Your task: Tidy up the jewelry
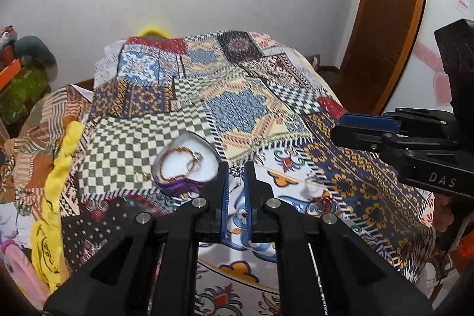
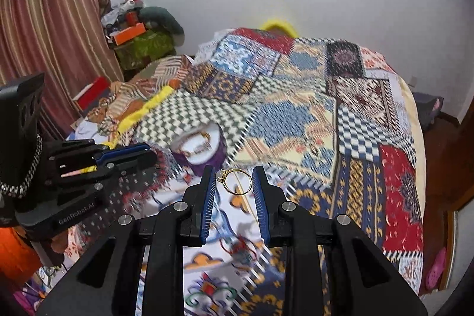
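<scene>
Patchwork bedspread [image 2: 296, 114], blurred in the right view, lies under both my grippers. My right gripper [image 2: 234, 182] pinches a thin gold ring [image 2: 237, 182]. My left gripper [image 1: 236, 173] is nearly closed around a tiny sparkly piece [image 1: 236, 170], too small to identify, beside the heart-shaped box [image 1: 186, 165] holding bracelets.

Bed [image 1: 254, 108], covered by a patchwork-print spread [image 2: 296, 120] in checks, blue, red and yellow panels. On the spread: a heart-shaped white tray with purple wall [image 1: 189, 165], a small gold ring [image 1: 142, 175] just beside its left edge, a thin gold chain [image 1: 296, 174] to its right, and a red beaded piece [image 1: 323, 205] nearer the front. Yellow cloth [image 1: 59, 182] lies along the left edge.
</scene>
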